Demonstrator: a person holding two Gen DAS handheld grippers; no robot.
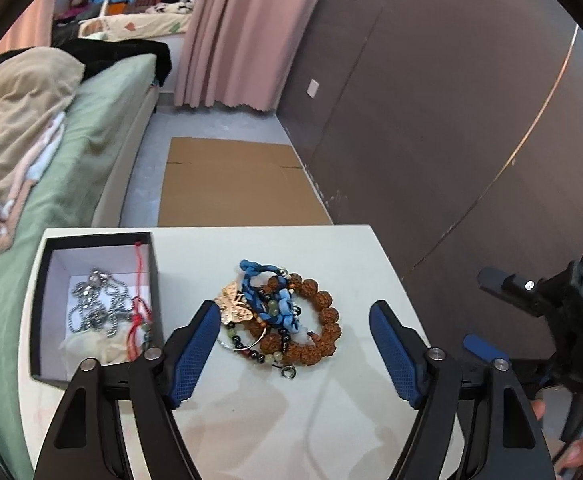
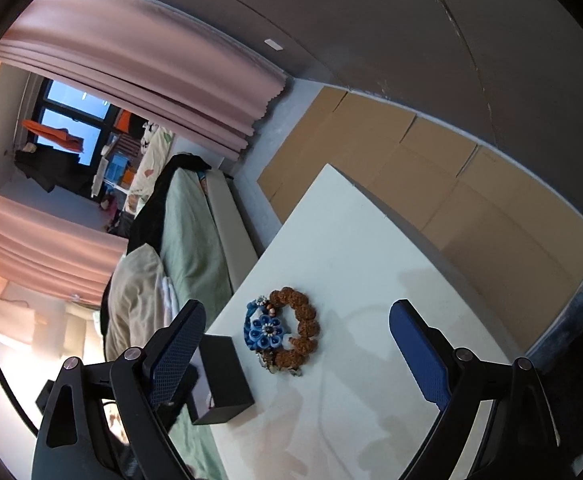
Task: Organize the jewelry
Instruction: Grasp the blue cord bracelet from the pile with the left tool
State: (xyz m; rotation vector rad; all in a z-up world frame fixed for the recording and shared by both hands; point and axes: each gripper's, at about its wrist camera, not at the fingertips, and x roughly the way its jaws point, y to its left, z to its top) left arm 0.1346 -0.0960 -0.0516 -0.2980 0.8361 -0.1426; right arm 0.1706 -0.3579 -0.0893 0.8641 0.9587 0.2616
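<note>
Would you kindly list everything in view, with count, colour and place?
table: one, white, beside the bed
box: one, black outside, white inside, table's left edge
chains: several, silver, inside box
red cord: one, inside box, draped over its wall
bead bracelet: one, brown, table centre
flower bracelet: one, blue, overlapping the beads
butterfly ornament: one, gold, on the pile
bed: one, green sheet
curtain: pink
cardboard: brown, on floor
left gripper: open
right gripper: open

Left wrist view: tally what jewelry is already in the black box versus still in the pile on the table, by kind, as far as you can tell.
In the black box:
Silver chain: 1
Red cord piece: 1

In the pile on the white table:
Brown bead bracelet: 1
Blue fabric flower piece: 1
Gold butterfly piece: 1
Green and black bead strand: 1, possibly more; tangled

Total: 6 at least
</note>
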